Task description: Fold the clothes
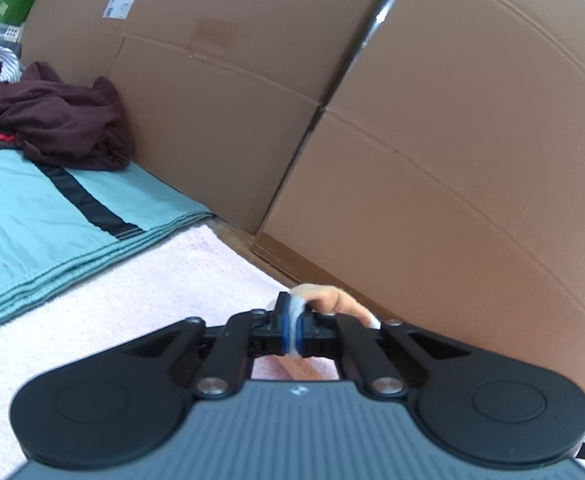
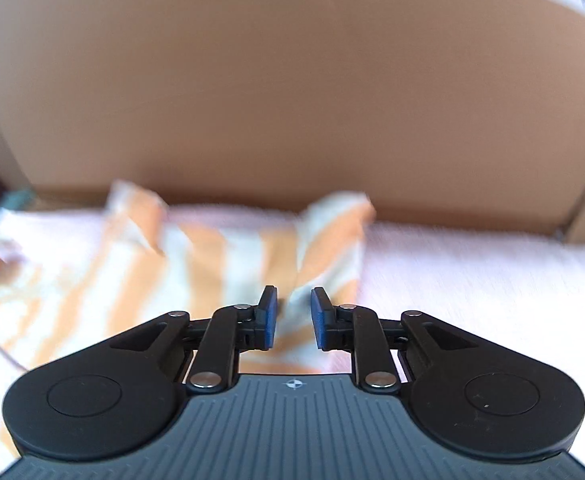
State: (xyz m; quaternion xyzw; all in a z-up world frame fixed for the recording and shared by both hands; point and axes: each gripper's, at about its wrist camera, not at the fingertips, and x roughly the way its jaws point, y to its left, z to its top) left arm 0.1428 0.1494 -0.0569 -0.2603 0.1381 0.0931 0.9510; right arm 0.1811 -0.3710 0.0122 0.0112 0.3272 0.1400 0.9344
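The left claw (image 1: 292, 330) is seen clamped tight on a thin fold of orange-and-white striped cloth (image 2: 212, 264), a pale sliver of it pinched between the blue pads (image 1: 286, 328). The right claw (image 2: 294, 318) stands parted — nothing is pressed by its pads, though the striped cloth lies just ahead of and beneath the gap. The cloth is spread, rumpled, on a pale pink towel (image 1: 132, 296) (blurred in the right wrist view). A folded teal garment (image 1: 32, 216) lies beside the towel, a crumpled maroon garment (image 1: 60, 120) beyond it, and cardboard boxes (image 1: 432, 140) stand behind.
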